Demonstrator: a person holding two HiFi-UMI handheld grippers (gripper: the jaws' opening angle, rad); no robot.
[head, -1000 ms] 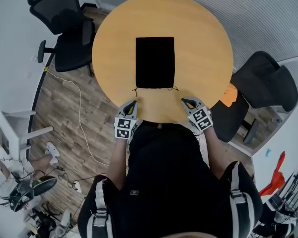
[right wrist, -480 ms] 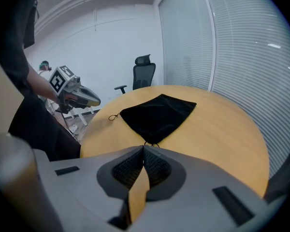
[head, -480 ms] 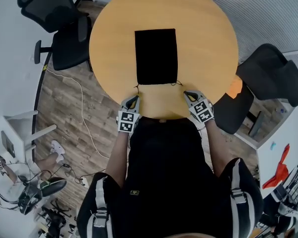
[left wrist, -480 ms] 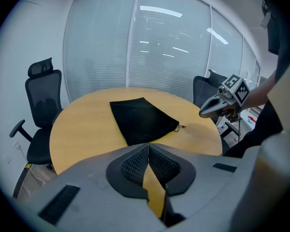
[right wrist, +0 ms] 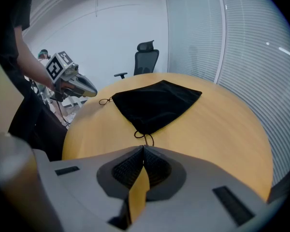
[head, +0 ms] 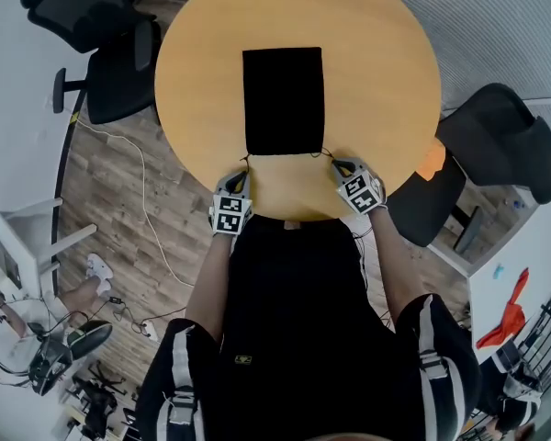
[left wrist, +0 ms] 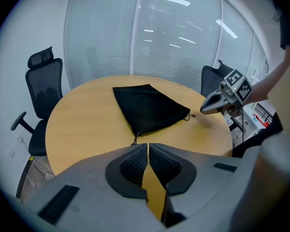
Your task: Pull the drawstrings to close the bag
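A flat black drawstring bag (head: 283, 99) lies in the middle of the round wooden table (head: 386, 72), its mouth toward me. A thin drawstring sticks out at each near corner: the left drawstring (left wrist: 135, 139) and the looped right drawstring (right wrist: 145, 137). My left gripper (head: 241, 175) is shut, its tip right behind the left string. My right gripper (head: 334, 163) is shut too, its tip just short of the right loop. No string shows between either pair of pads. Each gripper view also shows the other gripper: the right gripper (left wrist: 210, 104) and the left gripper (right wrist: 87, 90).
Black office chairs stand at the table's left (head: 110, 53) and right (head: 500, 150). A white cable (head: 138, 200) runs over the wooden floor on the left. An orange thing (head: 430, 162) sits by the right chair. Window blinds lie beyond the table.
Both grippers have moved forward over the table's near edge, closing in on the bag's two near corners. The bag has stayed put and the jaws stay shut.
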